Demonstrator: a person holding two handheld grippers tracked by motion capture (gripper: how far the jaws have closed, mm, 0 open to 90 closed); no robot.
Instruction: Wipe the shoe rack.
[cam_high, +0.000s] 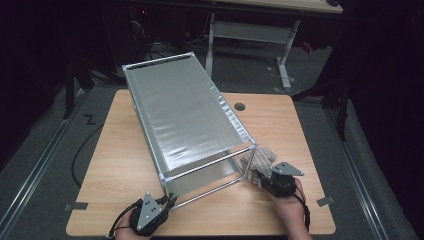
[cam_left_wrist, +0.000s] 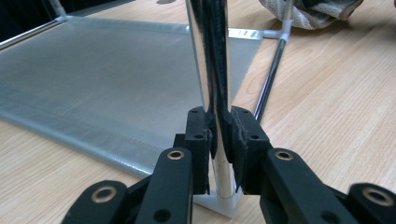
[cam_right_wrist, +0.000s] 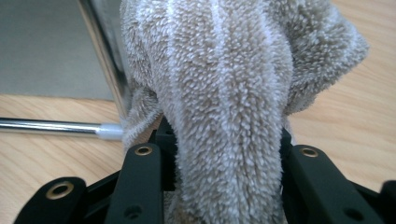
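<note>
A chrome-framed rack (cam_high: 185, 115) with a grey mesh shelf lies at an angle across the wooden table (cam_high: 285, 130). My left gripper (cam_high: 167, 200) is at its near left corner, shut on the upright chrome post (cam_left_wrist: 212, 70); the pads (cam_left_wrist: 198, 135) clamp the post just above its white plastic foot. My right gripper (cam_high: 255, 176) is at the near right corner, shut on a beige fluffy towel (cam_high: 260, 160). In the right gripper view the towel (cam_right_wrist: 224, 84) bulges up between the jaws and lies against the corner post (cam_right_wrist: 105, 60), hiding the fingertips.
A round cable hole (cam_high: 240, 106) is in the table's far part, right of the rack. Grey tape marks (cam_high: 76, 206) sit at both near corners. Another desk frame (cam_high: 250, 30) stands behind. A low rod (cam_right_wrist: 46, 125) of the rack runs along the tabletop.
</note>
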